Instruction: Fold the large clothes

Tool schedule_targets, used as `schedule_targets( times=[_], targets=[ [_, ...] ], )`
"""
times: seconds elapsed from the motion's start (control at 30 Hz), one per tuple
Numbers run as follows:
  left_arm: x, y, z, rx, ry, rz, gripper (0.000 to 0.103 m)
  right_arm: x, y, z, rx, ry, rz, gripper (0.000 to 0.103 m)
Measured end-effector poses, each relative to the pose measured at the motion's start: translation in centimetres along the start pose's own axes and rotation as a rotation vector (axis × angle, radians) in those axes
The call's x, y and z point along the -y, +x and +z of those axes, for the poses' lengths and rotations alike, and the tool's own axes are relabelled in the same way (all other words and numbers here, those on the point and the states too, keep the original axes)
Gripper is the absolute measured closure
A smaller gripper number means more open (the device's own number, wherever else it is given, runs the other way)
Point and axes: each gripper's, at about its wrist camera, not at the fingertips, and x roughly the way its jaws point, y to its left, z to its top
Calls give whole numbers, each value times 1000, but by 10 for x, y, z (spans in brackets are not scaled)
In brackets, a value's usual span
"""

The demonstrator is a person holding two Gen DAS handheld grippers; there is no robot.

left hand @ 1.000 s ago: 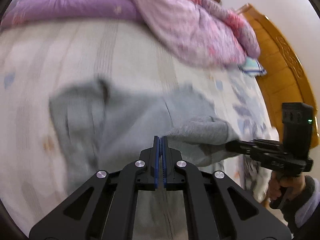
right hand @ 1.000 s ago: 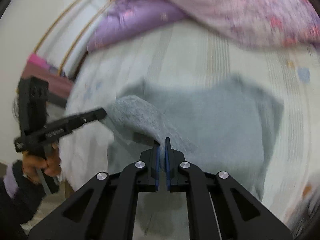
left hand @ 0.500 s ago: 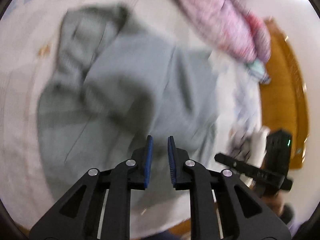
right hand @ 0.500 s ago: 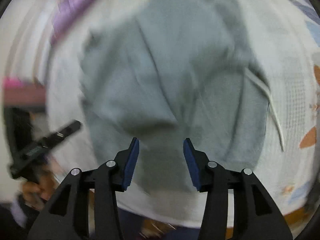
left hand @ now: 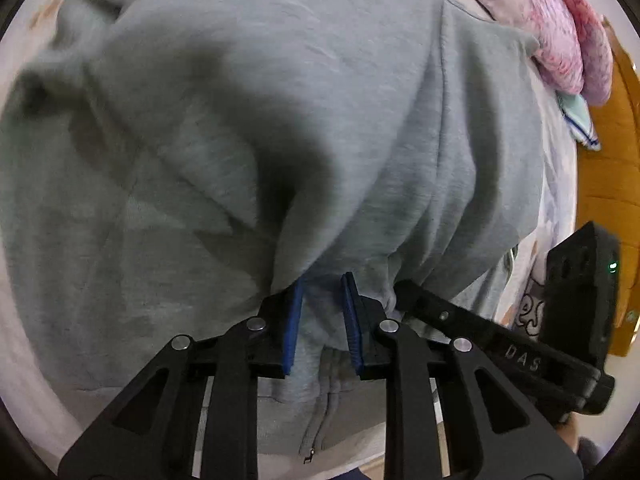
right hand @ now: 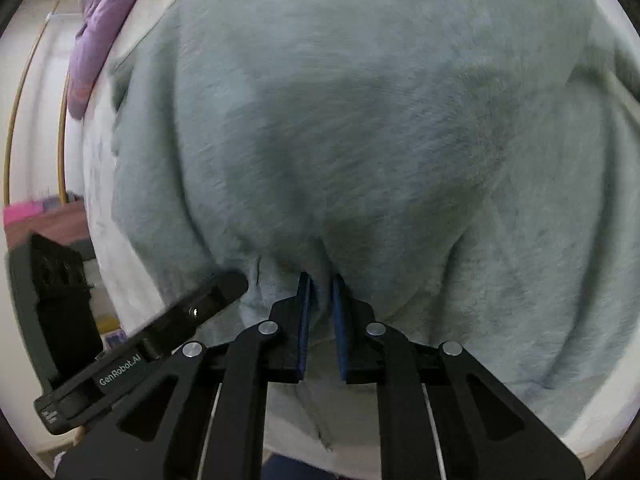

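A pale patterned bed sheet (left hand: 554, 216) covers the bed. An orange wooden headboard (left hand: 604, 168) stands at its right edge. A pink quilt (left hand: 560, 20) lies beside it.

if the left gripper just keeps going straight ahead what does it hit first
The grey sweatshirt: a raised fold of it already sits between the left gripper's parted fingers, apparently touching them, though depth is unclear.

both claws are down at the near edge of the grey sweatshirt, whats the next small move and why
Probably close both claws on the hem. The left claw and right claw each sit side by side at the near edge of the grey sweatshirt, jaws parted with a ridge of fabric between the pads. The cloth lies bunched on the bed sheet, so a firm pinch should come before any lift.
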Motion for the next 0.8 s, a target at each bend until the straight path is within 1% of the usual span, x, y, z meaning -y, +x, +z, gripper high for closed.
schedule_targets(
  times=[0.07, 0.1, 0.13, 0.17, 0.2, 0.23, 0.27, 0.3, 0.33, 0.37, 0.4, 0.43, 0.47, 0.5, 0.57, 0.6, 0.63, 0.67, 0.7, 0.73, 0.8],
  targets=[
    [1, -2, 3, -10, 8, -11, 81, -3, -3, 3, -17, 4, -7, 93],
    [3, -5, 6, -18, 8, -26, 81, -10, -7, 7, -26, -9, -18, 93],
    [6, -12, 9, -21, 9, -51, 79, -18, -18, 11, -23, -26, -14, 88],
    [9, -22, 12, -14, 12, -78, 76, -25, -29, 13, -12, -33, -3, 88],
    [12, -37, 17, 4, 12, -114, 64, -33, -41, 19, 4, -46, 14, 88],
    [11, -48, 20, 18, 13, -125, 52, -41, -57, 28, 32, -59, 23, 87],
    [14, -61, 26, 40, 14, -137, 48, -45, -67, 36, 59, -65, 25, 84],
    [15, -71, 32, 63, 14, -141, 41, -49, -80, 47, 92, -64, 30, 78],
    [17, -85, 42, 99, 13, -142, 35, -53, -94, 60, 129, -50, 23, 66],
    [17, -97, 55, 140, 6, -139, 32, -55, -101, 71, 158, -38, 19, 58],
    [15, -107, 69, 179, -12, -128, 27, -57, -112, 87, 197, -22, 23, 57],
    [12, -111, 81, 198, -33, -116, 25, -57, -118, 103, 221, -2, 18, 53],
    [9, -114, 95, 216, -59, -111, 25, -57, -121, 114, 235, 20, 5, 45],
    [5, -115, 109, 228, -88, -101, 25, -56, -123, 128, 252, 50, -9, 44],
    [0, -112, 143, 238, -164, -53, 25, -53, -125, 159, 281, 116, -9, 41],
    [-3, -108, 164, 236, -194, -37, 25, -52, -124, 167, 291, 125, -16, 40],
    [-11, -108, 173, 232, -213, -32, 25, -51, -123, 180, 304, 149, -32, 39],
    [-17, -103, 186, 225, -241, -31, 25, -54, -120, 187, 301, 170, -25, 38],
    [-18, -98, 199, 209, -252, -24, 25, -50, -119, 197, 294, 206, 4, 38],
    [-18, -92, 213, 189, -259, -11, 25, -48, -118, 205, 282, 231, 2, 38],
    [-22, -82, 234, 174, -284, 9, 25, -49, -109, 219, 259, 243, -1, 37]
  ],
)
